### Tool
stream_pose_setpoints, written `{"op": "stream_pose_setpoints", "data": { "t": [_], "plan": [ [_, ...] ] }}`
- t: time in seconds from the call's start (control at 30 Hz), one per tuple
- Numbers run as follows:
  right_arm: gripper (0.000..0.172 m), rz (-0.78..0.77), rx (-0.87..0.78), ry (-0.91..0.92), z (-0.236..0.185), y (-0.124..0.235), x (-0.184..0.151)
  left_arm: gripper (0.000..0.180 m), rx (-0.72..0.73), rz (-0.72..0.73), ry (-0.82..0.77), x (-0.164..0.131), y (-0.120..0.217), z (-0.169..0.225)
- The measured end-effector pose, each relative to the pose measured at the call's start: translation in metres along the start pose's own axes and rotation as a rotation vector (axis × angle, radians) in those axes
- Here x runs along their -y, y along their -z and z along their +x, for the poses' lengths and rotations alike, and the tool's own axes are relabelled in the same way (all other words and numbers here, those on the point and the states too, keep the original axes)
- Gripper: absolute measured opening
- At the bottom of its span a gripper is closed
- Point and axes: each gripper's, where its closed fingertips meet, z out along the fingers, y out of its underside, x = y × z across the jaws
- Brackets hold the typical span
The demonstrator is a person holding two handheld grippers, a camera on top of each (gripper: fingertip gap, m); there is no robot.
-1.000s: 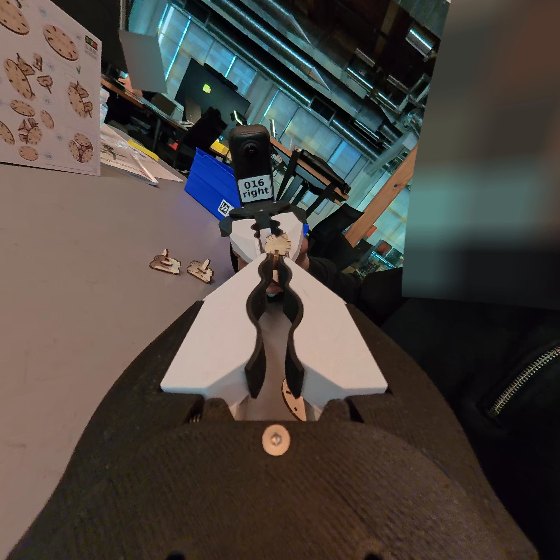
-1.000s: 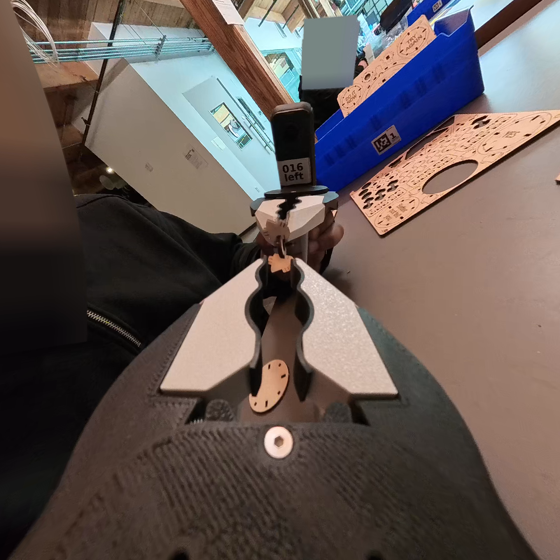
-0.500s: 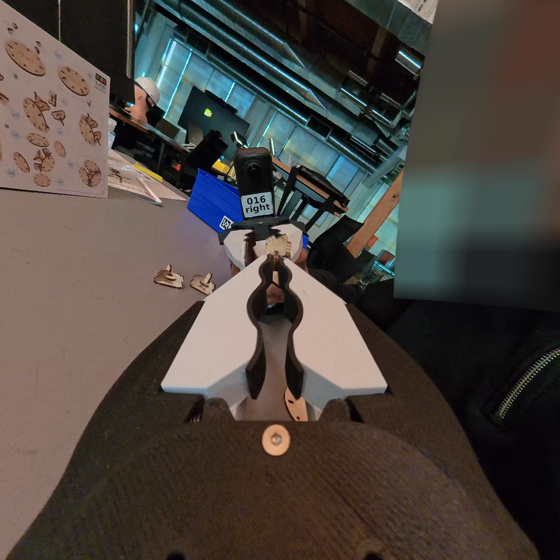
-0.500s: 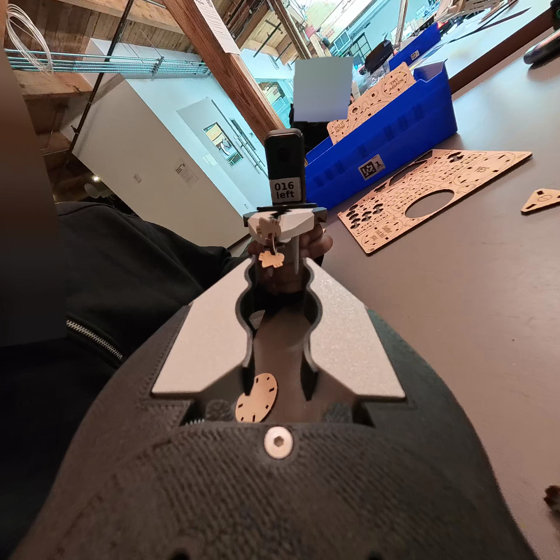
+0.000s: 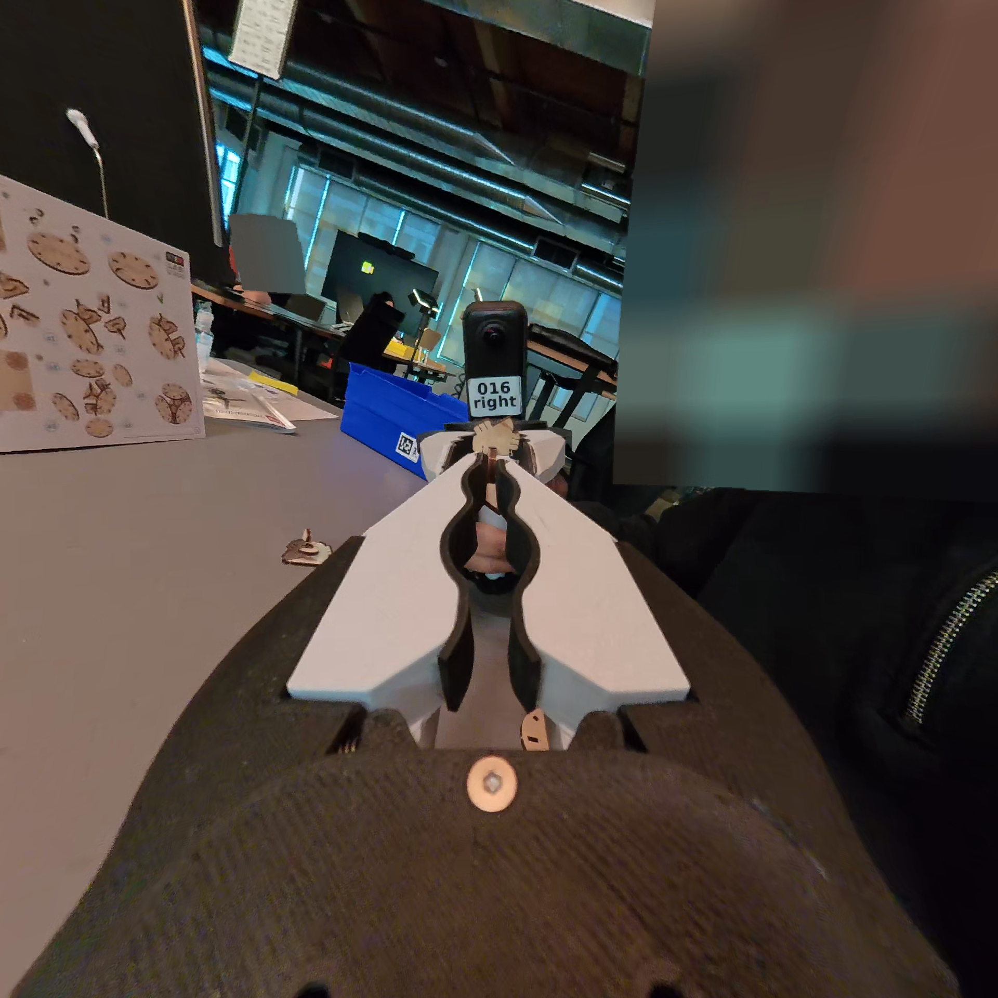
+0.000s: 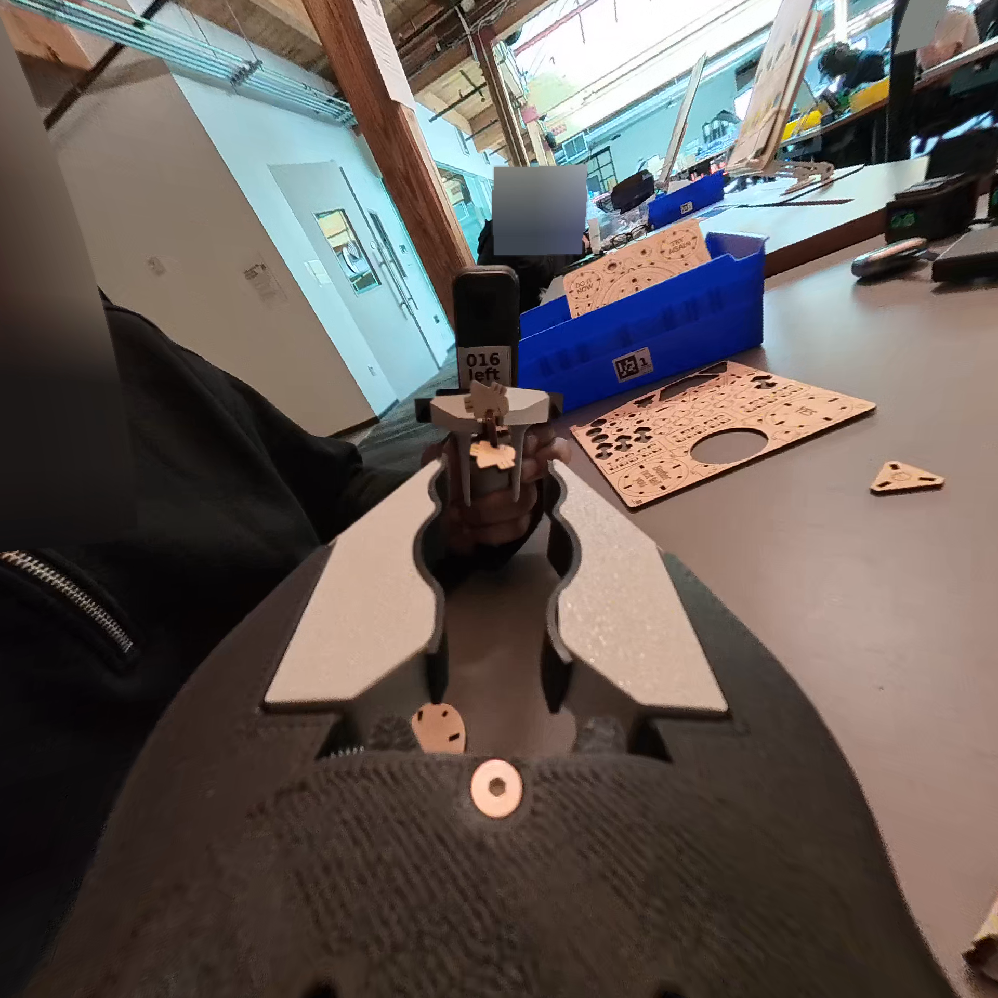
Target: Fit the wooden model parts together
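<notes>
Left wrist view shows the left gripper (image 5: 490,469) closed on a small wooden piece (image 5: 492,436), thin stem pinched between its tips and a hand-shaped end sticking out. Facing it, the right gripper (image 6: 492,480) stands open with nothing between its fingers, near that piece (image 6: 489,432). On the grey worktop (image 6: 810,567) lie a cut-out wooden sheet (image 6: 718,426), a triangular piece (image 6: 907,478) and a blue bin (image 6: 648,335); what seems another small wooden piece (image 5: 306,552) lies beside the left gripper.

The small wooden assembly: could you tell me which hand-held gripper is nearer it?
Left. The left hand-held gripper clamps the wooden assembly; the right hand-held gripper stands open, apart.
</notes>
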Motion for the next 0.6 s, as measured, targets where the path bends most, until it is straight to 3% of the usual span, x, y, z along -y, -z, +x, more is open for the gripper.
{"op": "stream_pose_setpoints", "data": {
  "t": [0.23,0.6],
  "plan": [
    [0.014,0.003,-0.007,0.046,-0.0045,-0.0017,0.0001,0.001,-0.006,-0.01,-0.012,-0.002,-0.0021,0.0026],
    [0.022,0.02,0.052,-0.029,-0.0086,-0.0029,0.0001,0.001,-0.033,0.001,-0.025,-0.0001,-0.0021,0.0084]
  ]
}}
